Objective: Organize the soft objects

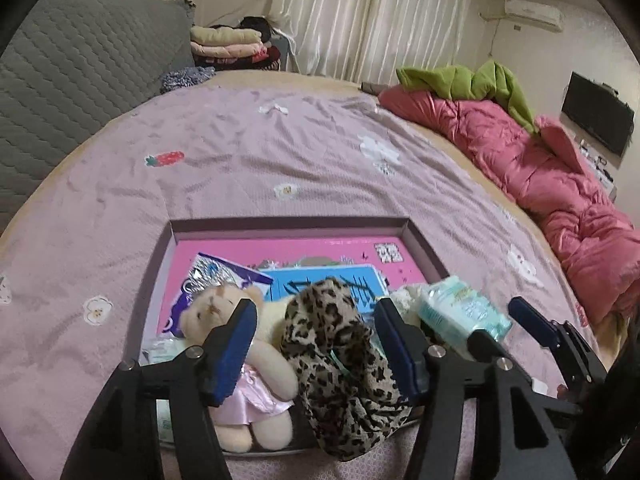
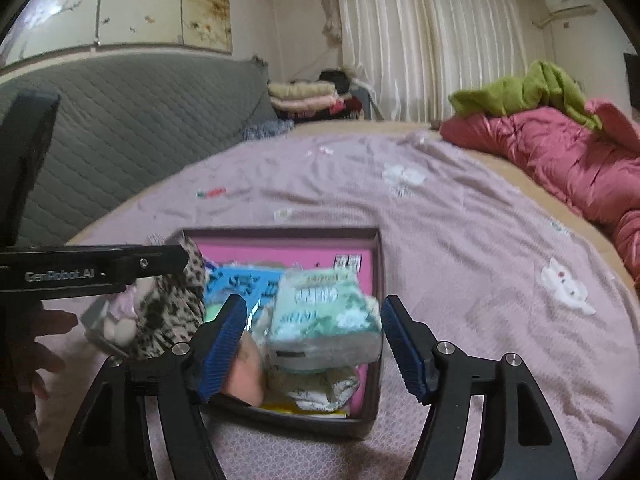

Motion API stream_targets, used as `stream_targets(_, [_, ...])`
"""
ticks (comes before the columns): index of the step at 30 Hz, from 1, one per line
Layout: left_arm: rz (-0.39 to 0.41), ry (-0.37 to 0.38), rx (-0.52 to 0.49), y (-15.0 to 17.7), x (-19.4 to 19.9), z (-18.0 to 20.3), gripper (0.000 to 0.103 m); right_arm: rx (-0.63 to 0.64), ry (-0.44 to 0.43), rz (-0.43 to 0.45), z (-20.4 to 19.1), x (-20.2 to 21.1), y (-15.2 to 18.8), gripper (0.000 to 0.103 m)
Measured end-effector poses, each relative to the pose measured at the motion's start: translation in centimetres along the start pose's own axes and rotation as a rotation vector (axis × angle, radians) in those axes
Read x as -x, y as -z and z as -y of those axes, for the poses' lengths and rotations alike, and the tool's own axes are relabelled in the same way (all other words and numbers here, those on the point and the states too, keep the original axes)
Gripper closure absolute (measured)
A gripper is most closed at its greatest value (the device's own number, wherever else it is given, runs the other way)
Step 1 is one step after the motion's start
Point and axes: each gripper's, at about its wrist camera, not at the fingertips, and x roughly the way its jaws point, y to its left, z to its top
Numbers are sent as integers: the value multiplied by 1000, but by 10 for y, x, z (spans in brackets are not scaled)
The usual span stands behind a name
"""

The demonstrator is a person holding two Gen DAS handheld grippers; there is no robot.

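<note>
A shallow purple-walled box (image 1: 288,226) (image 2: 378,264) with a pink floor lies on the bed. In it are a cream teddy bear in a pink dress (image 1: 256,364), a leopard-print cloth (image 1: 340,360) (image 2: 176,308) draped over the near rim, and a mint-green tissue pack (image 1: 460,312) (image 2: 324,316). My left gripper (image 1: 316,320) is open, its jaws either side of the leopard cloth. My right gripper (image 2: 314,316) (image 1: 500,324) is open around the tissue pack, which looks blurred and clear of both pads.
A blue card (image 1: 332,280) and a silver-purple packet (image 1: 216,276) lie on the box floor. A pink quilt (image 1: 540,176) with a green blanket (image 1: 480,80) lines the bed's right side. A grey headboard (image 1: 80,64) and folded clothes (image 1: 228,44) stand behind.
</note>
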Motion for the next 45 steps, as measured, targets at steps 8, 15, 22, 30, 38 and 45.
stream_targets(8, [54, -30, -36, 1, 30, 6, 41, -8, -9, 29, -10, 28, -5, 29])
stream_targets(15, [51, -68, -48, 17, 58, 12, 31, -18, -4, -16, -28, 51, 5, 28])
stream_targets(22, [6, -95, -51, 54, 82, 9, 31, 4, 39, -76, -47, 76, 26, 26])
stream_targets(30, [-35, -137, 10, 92, 100, -8, 31, 11, 75, -145, -70, 99, 45, 26])
stream_targets(38, [-60, -143, 27, 119, 113, -10, 31, 4, 98, -176, -81, 115, 56, 26])
stream_targets(45, [-93, -135, 24, 133, 114, -7, 31, 23, 114, -182, -88, 126, 60, 26])
